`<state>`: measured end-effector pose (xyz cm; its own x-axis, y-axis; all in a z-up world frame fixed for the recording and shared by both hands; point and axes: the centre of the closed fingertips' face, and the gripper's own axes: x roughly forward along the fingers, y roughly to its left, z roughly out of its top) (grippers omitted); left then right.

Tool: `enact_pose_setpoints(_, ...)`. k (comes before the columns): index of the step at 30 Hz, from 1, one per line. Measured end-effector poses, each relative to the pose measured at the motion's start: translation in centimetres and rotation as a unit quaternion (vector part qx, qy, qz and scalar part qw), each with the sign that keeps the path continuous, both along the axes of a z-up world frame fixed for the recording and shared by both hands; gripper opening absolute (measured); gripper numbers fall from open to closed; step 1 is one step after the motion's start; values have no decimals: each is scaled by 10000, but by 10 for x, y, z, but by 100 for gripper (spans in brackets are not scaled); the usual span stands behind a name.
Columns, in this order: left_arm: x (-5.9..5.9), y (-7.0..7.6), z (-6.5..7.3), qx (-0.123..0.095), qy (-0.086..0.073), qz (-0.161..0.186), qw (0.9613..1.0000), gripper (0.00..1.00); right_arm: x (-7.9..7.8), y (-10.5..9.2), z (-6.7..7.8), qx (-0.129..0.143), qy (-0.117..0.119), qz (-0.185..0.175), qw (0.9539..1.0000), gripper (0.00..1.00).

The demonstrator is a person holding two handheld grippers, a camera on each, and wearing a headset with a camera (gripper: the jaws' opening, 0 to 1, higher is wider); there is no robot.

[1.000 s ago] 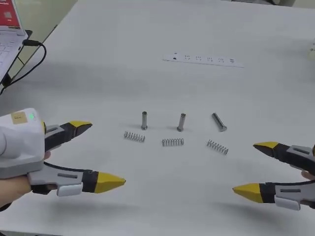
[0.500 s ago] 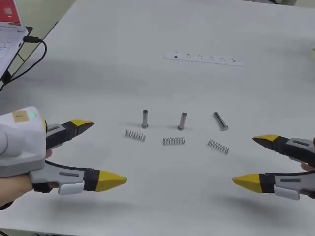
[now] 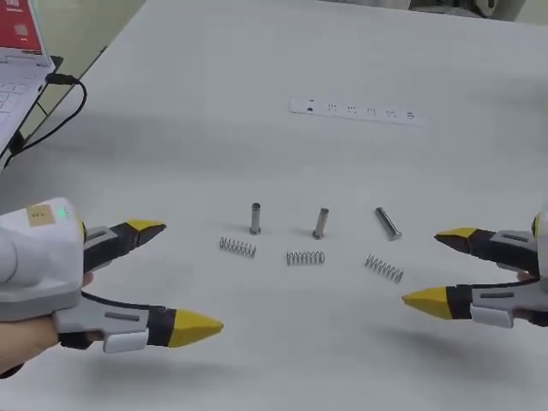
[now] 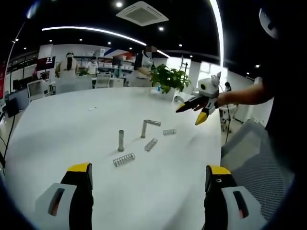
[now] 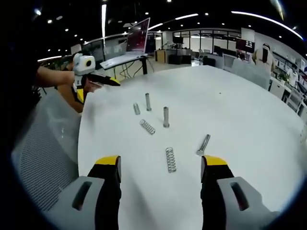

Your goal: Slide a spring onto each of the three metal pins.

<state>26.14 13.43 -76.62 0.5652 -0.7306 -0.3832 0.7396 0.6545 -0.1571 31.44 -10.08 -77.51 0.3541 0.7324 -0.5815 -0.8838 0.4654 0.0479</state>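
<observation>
Three metal pins are on the white table: the left pin (image 3: 255, 217) and middle pin (image 3: 321, 223) stand upright, the right pin (image 3: 387, 223) lies on its side. A spring lies in front of each: left spring (image 3: 237, 247), middle spring (image 3: 305, 258), right spring (image 3: 384, 268). My left gripper (image 3: 181, 276) hovers open at the near left, apart from the springs. My right gripper (image 3: 432, 267) hovers open at the near right, close to the right spring (image 5: 171, 159) and the lying pin (image 5: 203, 144). Nothing is between either pair of jaws.
A white power strip (image 3: 355, 110) lies further back on the table. A laptop (image 3: 15, 60) with a black cable (image 3: 60, 107) sits at the far left edge. A potted plant (image 4: 169, 78) and people stand beyond the table's far end.
The right gripper has risen slightly and narrowed its opening a little. The left gripper has barely moved. The head camera has shifted, so pins and springs appear lower.
</observation>
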Motion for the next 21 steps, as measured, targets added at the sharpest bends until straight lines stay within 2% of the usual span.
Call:
enact_pose_setpoints(5,0,1,0,-8,19,4,10000,95,14,2,2,-83,20,-32,10000,64)
enact_pose_setpoints(7,0,1,0,-19,30,3,10000,95,21,1,-1,-187,90,-118,9997,63)
enact_pose_setpoints(10,-1,2,-1,-9,47,6,10000,94,31,2,-4,-338,66,-126,9993,62)
enact_pose_setpoints(21,-1,6,-1,-32,68,55,10000,94,55,8,-12,-532,163,-224,9982,57)
